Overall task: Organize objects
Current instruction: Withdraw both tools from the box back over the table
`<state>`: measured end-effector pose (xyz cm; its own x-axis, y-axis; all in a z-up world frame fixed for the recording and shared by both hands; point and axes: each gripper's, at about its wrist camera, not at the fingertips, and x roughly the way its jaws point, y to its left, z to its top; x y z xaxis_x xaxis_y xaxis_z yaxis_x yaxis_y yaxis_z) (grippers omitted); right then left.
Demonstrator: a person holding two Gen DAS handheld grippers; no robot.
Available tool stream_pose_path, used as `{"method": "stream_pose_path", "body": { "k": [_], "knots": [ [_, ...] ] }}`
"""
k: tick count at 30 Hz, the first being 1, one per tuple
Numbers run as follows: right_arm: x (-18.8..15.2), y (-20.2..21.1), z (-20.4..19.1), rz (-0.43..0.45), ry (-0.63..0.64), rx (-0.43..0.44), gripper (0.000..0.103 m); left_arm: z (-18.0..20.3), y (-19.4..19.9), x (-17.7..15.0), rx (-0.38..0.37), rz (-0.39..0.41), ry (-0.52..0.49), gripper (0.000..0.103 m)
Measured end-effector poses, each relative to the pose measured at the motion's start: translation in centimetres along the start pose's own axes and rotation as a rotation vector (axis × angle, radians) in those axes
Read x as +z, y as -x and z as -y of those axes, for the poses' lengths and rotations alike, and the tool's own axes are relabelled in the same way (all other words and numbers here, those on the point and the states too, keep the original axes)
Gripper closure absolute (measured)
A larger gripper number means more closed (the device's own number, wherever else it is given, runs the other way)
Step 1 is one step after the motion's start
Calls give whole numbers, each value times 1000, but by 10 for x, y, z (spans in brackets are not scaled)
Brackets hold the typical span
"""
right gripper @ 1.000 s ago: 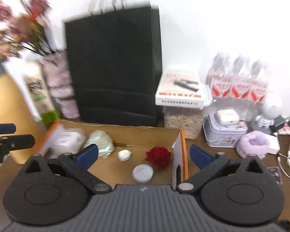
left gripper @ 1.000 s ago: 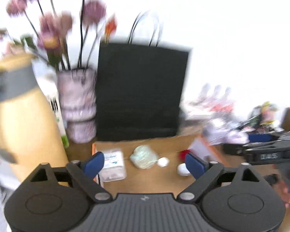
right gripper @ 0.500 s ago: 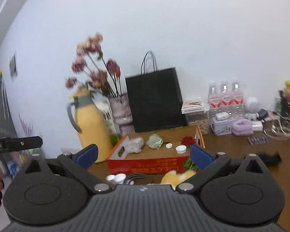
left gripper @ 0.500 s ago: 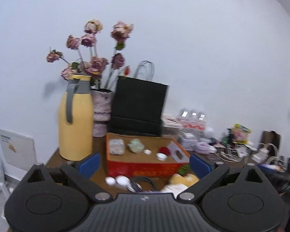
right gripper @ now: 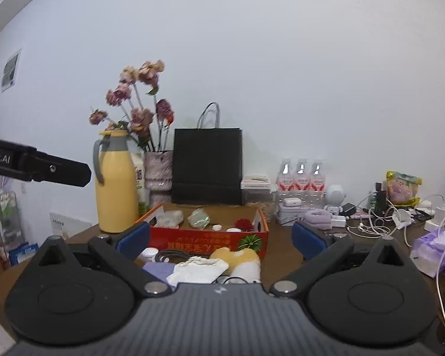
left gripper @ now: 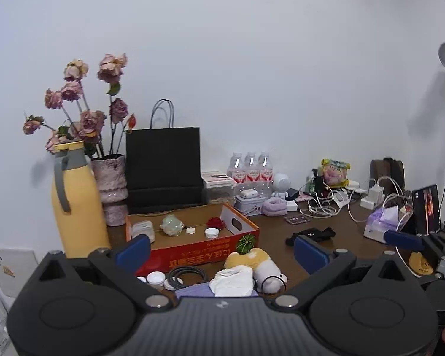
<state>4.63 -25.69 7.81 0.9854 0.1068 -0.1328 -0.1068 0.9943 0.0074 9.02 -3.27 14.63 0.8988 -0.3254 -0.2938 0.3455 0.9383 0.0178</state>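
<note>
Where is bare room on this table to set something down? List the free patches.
Free: the brown tabletop between the red box and black pouch; also the box floor's rear strip. Crowded: in front of the box, and right among the cables.

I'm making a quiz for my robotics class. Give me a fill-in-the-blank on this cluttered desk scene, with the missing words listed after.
1. The red artificial rose lies inside the shallow red-and-orange ______ box.
2. The tall yellow thermos jug has a ______ handle.
3. Behind the box stands a black paper ______ with looped handles.
4. The blue-padded left gripper and right gripper both have their jaws ______, holding nothing.

Missing words: cardboard; grey; bag; open
</note>
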Motion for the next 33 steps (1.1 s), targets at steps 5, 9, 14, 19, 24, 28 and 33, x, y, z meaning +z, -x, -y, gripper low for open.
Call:
{"method": "stream_pose_path", "body": {
  "k": [5, 9, 14, 19, 24, 28, 33],
  "knots": [
    [-3, 4, 12, 2, -27, -29, 0, 15, -10, 1, -8, -24, -9, 0],
    [-9, -9, 19, -43, -52, -30, 0, 22, -14, 0, 14, -34, -48, 0],
    [-12, -13, 15, -57, -38, -3, 0, 21, -13, 4, 34, -32, -34, 0],
    [-15, -14, 13, -68, -36, 9, 0, 20, -17, 0, 41, -40, -43, 0],
    [-21, -25, 12, -99, -34, 16, 0, 3, -37, -12, 75, -72, -1, 0],
    [-34, -42, 15, -168, -26, 16, 0, -21, -68, -40, 189, -195, 44, 0],
    [-51, -85, 31, -261, -74, 42, 0, -56, -110, -89, 307, -322, 45, 0]
  ]
}}
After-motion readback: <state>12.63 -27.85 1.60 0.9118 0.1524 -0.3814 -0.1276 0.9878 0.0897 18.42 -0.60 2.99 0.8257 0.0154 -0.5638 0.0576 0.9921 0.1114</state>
